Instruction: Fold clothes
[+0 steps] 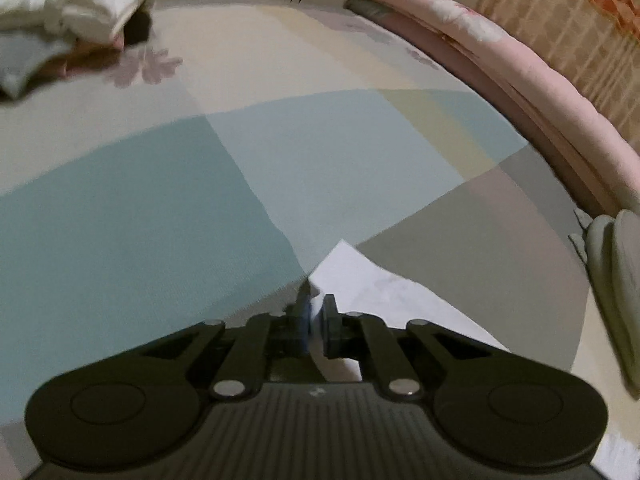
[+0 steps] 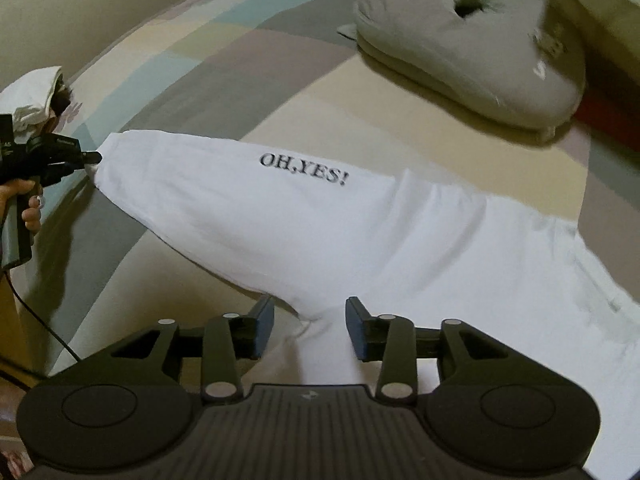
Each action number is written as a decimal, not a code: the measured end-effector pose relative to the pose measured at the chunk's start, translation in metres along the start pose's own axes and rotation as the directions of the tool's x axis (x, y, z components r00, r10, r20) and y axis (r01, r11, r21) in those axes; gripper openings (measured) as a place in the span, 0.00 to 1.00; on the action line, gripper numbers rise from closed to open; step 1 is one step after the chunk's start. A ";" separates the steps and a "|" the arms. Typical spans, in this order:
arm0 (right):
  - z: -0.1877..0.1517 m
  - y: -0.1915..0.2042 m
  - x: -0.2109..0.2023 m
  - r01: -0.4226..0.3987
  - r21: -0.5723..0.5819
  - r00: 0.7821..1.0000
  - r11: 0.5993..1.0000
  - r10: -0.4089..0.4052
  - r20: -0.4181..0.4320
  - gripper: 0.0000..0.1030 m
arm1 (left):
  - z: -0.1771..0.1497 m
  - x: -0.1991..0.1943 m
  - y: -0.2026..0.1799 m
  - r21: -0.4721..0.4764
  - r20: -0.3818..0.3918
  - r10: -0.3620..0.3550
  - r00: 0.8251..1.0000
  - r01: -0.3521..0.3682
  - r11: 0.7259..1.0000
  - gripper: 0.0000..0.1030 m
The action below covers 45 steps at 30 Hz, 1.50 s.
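Observation:
A white T-shirt [image 2: 340,232] printed "OH,YES!" lies spread across the patchwork bedsheet [image 2: 248,64]. My left gripper [image 1: 316,312] is shut on a corner of the white T-shirt [image 1: 376,292]. In the right wrist view that same left gripper [image 2: 94,158] pinches the shirt's far left corner, with a hand around its handle. My right gripper [image 2: 310,316] stands open, its fingers on either side of a near edge of the shirt, nothing pinched between them.
A grey folded garment [image 2: 472,52] lies at the back right of the bed. A heap of white and pink clothes [image 1: 68,12] sits at the far left. A pink padded bed edge [image 1: 500,56] curves along the right. A black cable [image 2: 44,320] hangs at the left.

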State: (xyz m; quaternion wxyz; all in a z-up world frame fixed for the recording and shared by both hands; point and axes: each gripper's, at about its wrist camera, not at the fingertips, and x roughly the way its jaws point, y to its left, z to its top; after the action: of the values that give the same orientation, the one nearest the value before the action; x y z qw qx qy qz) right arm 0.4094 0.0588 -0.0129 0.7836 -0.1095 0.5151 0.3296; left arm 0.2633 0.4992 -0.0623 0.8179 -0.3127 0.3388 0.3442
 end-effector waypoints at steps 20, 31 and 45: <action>-0.008 0.010 0.005 -0.002 0.030 0.999 1.000 0.003 -0.043 0.59 | -0.004 0.003 0.026 -0.171 -0.128 -0.118 0.985 0.096 0.981 0.38; -0.007 0.016 0.008 -0.003 0.046 0.999 0.999 0.005 -0.043 0.59 | 0.008 0.000 -0.006 0.036 -0.013 -0.062 0.998 0.063 0.997 0.03; -0.018 -0.006 0.028 0.206 0.143 0.978 0.968 -0.199 -0.061 0.68 | 0.011 -0.026 -0.056 0.439 0.093 -0.005 0.996 -0.037 0.898 0.40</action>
State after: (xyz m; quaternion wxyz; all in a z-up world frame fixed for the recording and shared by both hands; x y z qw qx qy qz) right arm 0.4067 0.0561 -0.0464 0.8070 -0.1106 0.5422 0.2061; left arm 0.2966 0.4661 -0.0200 0.8794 -0.1006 0.3723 0.2792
